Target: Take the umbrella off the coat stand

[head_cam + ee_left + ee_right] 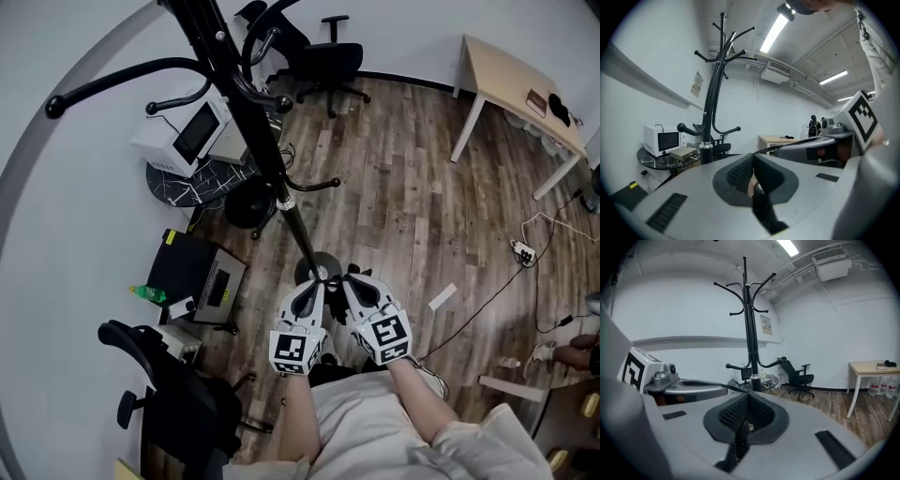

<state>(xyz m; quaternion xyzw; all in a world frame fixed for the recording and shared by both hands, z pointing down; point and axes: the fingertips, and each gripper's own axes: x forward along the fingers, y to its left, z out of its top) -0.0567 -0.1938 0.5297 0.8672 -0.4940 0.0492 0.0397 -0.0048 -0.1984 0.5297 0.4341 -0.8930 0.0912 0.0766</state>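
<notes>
With left fingers point(738, 172) and right fingers point(733, 415) closed on nothing, they may only bump the umbrella point(716, 89) against the coat stand point(751, 343), tipping it.

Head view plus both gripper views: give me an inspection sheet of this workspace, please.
Surface: plank floor.
Job's things: coat stand upright; umbrella, nothing seen.
Clutter: microwave on round table; black box and green bottle on the floor.
Grippers: left gripper and right gripper side by side near the stand's foot, jaws shut, nothing between them.
Cables: power strip with leads across the floor at right.
Surroundings: white walls, office chair, desk.
</notes>
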